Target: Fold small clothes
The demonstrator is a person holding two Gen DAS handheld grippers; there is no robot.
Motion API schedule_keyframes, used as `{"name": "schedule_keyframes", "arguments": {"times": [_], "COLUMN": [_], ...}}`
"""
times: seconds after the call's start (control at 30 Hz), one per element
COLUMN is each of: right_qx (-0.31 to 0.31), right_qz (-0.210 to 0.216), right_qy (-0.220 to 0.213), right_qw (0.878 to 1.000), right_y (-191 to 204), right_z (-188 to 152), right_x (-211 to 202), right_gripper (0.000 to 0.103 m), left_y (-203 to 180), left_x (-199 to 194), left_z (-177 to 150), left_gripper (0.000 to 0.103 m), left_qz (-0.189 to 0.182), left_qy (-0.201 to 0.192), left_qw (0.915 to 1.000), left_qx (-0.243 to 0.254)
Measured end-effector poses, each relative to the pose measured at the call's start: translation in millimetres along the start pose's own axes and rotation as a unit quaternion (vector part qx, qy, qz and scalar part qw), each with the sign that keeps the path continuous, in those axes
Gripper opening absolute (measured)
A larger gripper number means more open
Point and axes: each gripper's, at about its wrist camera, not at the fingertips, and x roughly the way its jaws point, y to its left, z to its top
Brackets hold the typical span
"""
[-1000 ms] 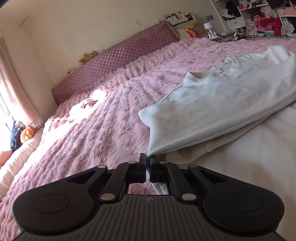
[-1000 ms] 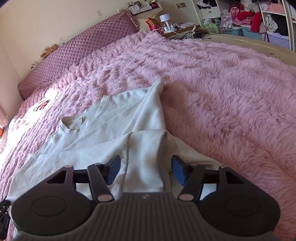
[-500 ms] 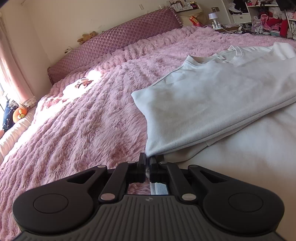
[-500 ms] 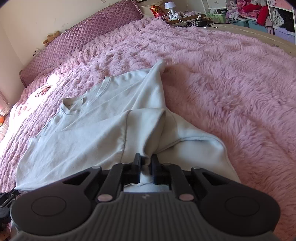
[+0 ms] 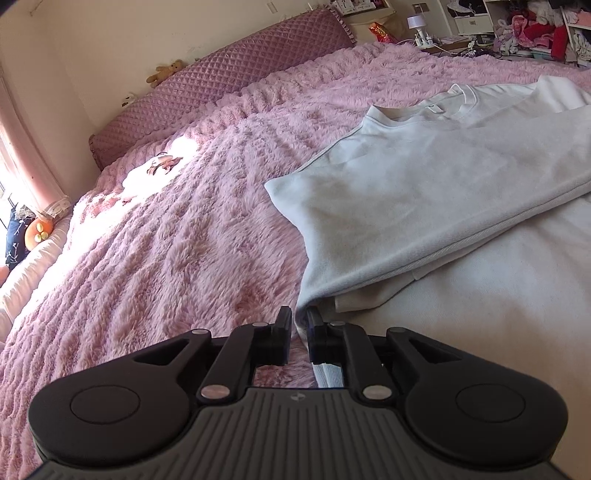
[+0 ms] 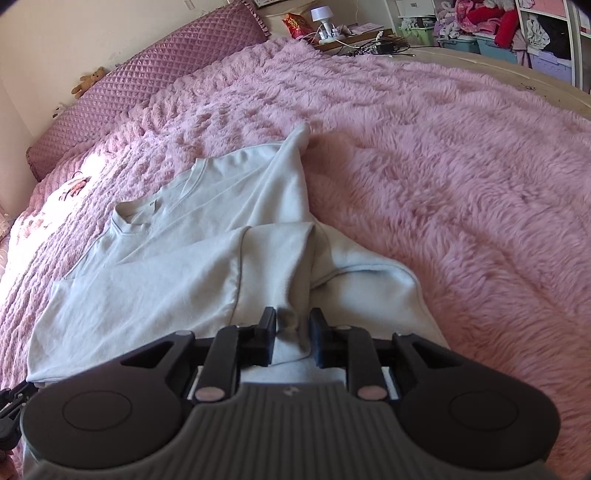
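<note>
A white sweatshirt (image 5: 424, 199) lies partly folded on the pink fluffy bedspread (image 5: 166, 258), collar toward the headboard. My left gripper (image 5: 299, 323) sits at the shirt's near left corner; its jaws stand slightly apart with the fabric edge between them. In the right wrist view the same sweatshirt (image 6: 177, 273) spreads out to the left. My right gripper (image 6: 293, 325) is at the near folded edge, jaws a little apart with a bunch of fabric between them.
A quilted purple headboard cushion (image 5: 229, 85) runs along the far side of the bed. A nightstand with a small lamp (image 6: 320, 16) and shelves of clothes (image 6: 517, 33) stand at the far right. The bed's edge (image 6: 517, 74) curves along the right.
Both grippers, shut on the sweatshirt half a second ago, have parted their jaws slightly. The right gripper had closed on the fabric between one second and half a second ago.
</note>
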Motion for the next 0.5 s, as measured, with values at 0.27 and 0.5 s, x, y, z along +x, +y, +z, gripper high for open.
{"name": "schedule_keyframes", "arguments": {"times": [0.27, 0.5], "right_qx": [-0.049, -0.061], "right_qz": [0.061, 0.019], "right_qy": [-0.059, -0.034], "right_qw": [0.995, 0.997], "right_y": [20.2, 25.1], "right_z": [20.9, 23.5], "right_x": [-2.7, 37.0], "right_gripper": [0.024, 0.024], "left_y": [16.3, 5.0], "left_x": [-31.9, 16.1], "left_z": [27.6, 58.9], "left_gripper": [0.027, 0.028], "left_qz": [-0.04, -0.093], "left_qy": [-0.059, -0.044], "left_qw": [0.9932, 0.9821], "left_qx": [-0.092, -0.158]}}
